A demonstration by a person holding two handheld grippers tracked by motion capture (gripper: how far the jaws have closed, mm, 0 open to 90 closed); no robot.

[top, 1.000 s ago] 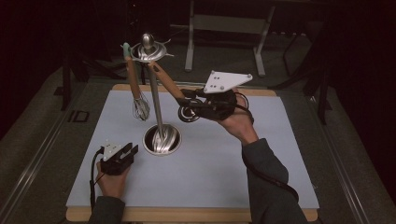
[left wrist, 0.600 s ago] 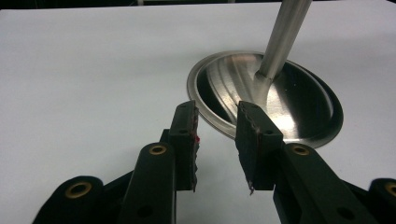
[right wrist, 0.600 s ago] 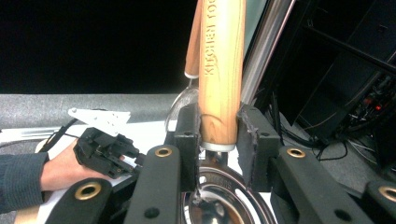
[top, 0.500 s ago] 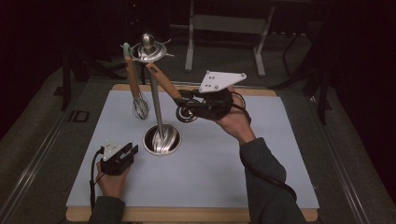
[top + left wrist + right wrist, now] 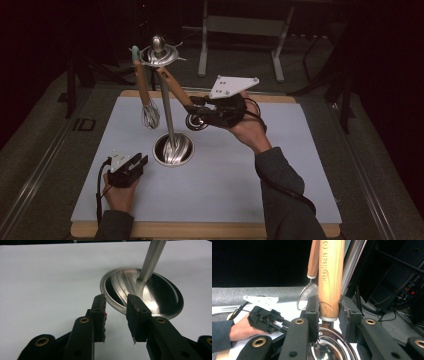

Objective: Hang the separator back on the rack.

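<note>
A metal utensil stand (image 5: 166,107) rises from a round base (image 5: 172,150) to a top ring (image 5: 159,54) on the pale mat. From the ring hangs a whisk (image 5: 146,97) with a wooden handle. A wooden-handled ladle (image 5: 175,87) leans from the ring down to my right gripper (image 5: 196,111). That gripper is shut on the handle's lower end (image 5: 331,270), just above the shiny bowl (image 5: 329,345). My left gripper (image 5: 129,167) rests on the mat at the front left. Its jaws (image 5: 116,315) stand open and empty, just short of the base (image 5: 142,290).
The pale mat (image 5: 250,190) lies on a wooden table whose edge (image 5: 200,231) runs along the front. Behind the table stands a dark metal frame (image 5: 240,25). In the right gripper view the whisk (image 5: 306,296) hangs just behind the ladle handle.
My right gripper has edged slightly left toward the pole with the ladle in it. The left gripper has stayed put.
</note>
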